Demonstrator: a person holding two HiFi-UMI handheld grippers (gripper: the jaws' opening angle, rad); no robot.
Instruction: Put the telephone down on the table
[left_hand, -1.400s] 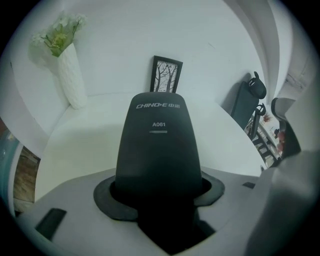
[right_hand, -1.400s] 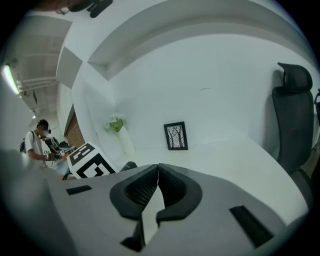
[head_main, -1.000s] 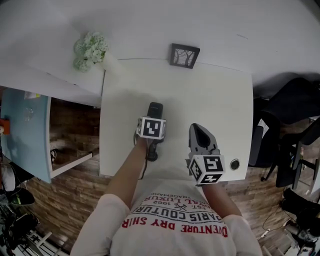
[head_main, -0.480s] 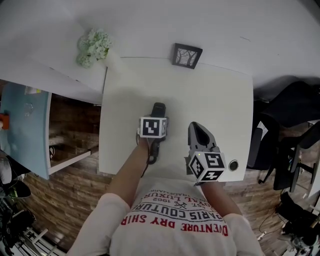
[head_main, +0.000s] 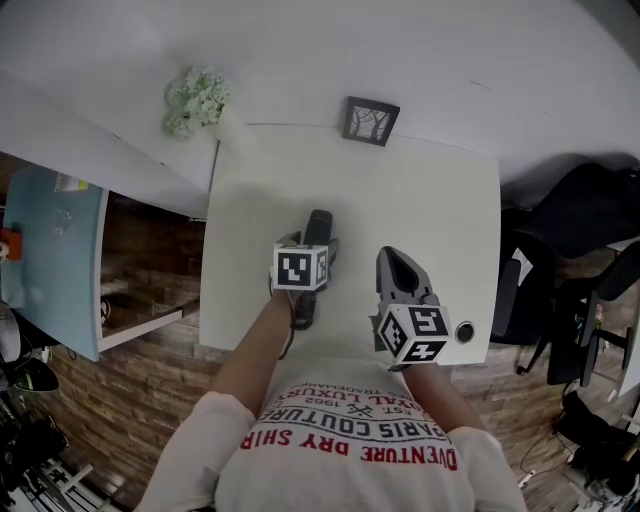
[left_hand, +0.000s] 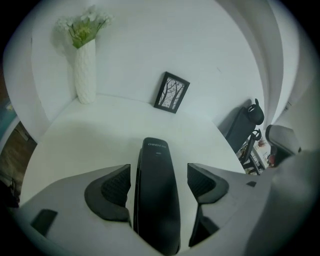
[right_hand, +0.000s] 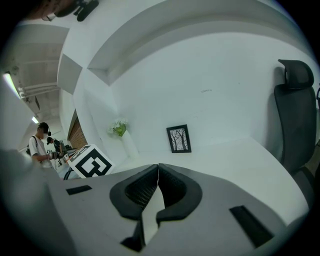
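The left gripper's (left_hand: 159, 171) fingers are opening, wider than a second ago, and stand clear of the telephone (head_main: 318, 224). It lies flat between them on the white worktop (head_main: 420, 205), where it was. The right gripper (right_hand: 158, 175) stays alongside, fingers together.

The shirt (head_main: 350, 440) read "PARIS COUTURE", "1962" and "DVENTURE DRY SHIR"; the telephone's (left_hand: 156, 195) small print was illegible.

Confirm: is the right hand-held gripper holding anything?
No, the grey right hand-held gripper has its jaws shut together, nothing between them.
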